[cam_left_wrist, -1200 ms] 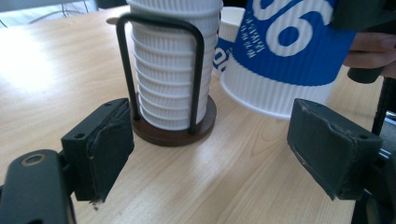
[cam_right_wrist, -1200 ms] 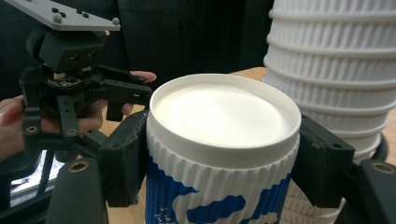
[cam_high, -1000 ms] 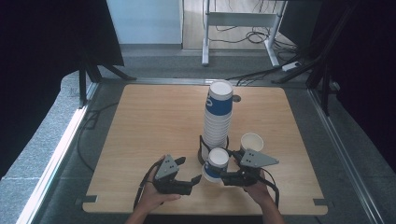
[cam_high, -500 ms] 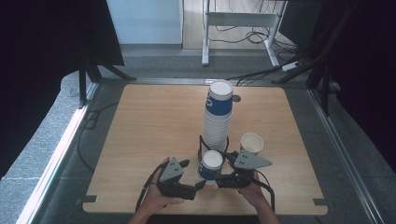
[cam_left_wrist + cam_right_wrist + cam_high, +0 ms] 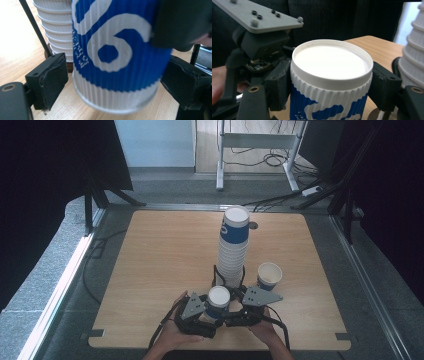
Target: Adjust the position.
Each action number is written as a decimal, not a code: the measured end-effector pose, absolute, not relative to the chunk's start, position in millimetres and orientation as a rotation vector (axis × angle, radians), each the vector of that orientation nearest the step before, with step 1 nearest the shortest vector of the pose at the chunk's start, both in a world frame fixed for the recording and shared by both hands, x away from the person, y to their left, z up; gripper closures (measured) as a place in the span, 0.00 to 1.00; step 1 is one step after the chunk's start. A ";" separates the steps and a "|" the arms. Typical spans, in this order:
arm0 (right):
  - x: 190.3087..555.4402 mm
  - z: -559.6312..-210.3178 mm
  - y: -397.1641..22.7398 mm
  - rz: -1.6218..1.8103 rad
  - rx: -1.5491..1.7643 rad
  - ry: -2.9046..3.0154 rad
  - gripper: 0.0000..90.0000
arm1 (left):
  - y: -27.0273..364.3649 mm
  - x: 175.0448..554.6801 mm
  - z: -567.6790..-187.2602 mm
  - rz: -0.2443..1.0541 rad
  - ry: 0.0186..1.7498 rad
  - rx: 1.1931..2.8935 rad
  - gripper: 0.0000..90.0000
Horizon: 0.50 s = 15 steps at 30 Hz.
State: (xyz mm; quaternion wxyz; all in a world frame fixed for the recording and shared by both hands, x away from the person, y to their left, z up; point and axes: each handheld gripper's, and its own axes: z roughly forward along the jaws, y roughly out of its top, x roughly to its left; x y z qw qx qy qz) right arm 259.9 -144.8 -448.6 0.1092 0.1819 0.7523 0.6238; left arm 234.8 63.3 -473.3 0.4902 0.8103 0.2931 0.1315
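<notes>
1. The right gripper (image 5: 235,312) pinches a blue and white paper cup (image 5: 218,303). In the right gripper view its jaws press on both sides of the cup (image 5: 332,82), just under the rim.
2. The cup is upside down, with its white bottom facing up. Its low rim looks lifted a little off the table (image 5: 150,255).
3. The left gripper (image 5: 202,316) is on the other side of the same cup. Its jaws have just been opening. In the left gripper view they stand spread with the cup (image 5: 115,55) between them. There is a clear gap at the near pad (image 5: 51,81), and the far pad is just beside the cup wall.
4. A tall stack of cups (image 5: 233,247) stands just past both sets of jaws, in a black wire holder.
5. One more cup (image 5: 269,276) stands open side up, past the right jaws and off to their right.
6. A person's hands hold both grippers at the near edge of the table.
</notes>
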 end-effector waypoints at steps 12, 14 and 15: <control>261.4 -453.2 -141.9 1.809 0.533 2.258 0.30 | 60.6 236.4 -480.1 0.357 0.723 2.005 0.18; 261.9 -453.8 -141.9 1.805 0.546 2.267 0.30 | 60.0 235.7 -480.0 0.372 0.721 2.020 0.18; 262.1 -453.9 -142.0 1.802 0.549 2.272 0.30 | 59.7 235.3 -480.0 0.380 0.717 2.027 0.18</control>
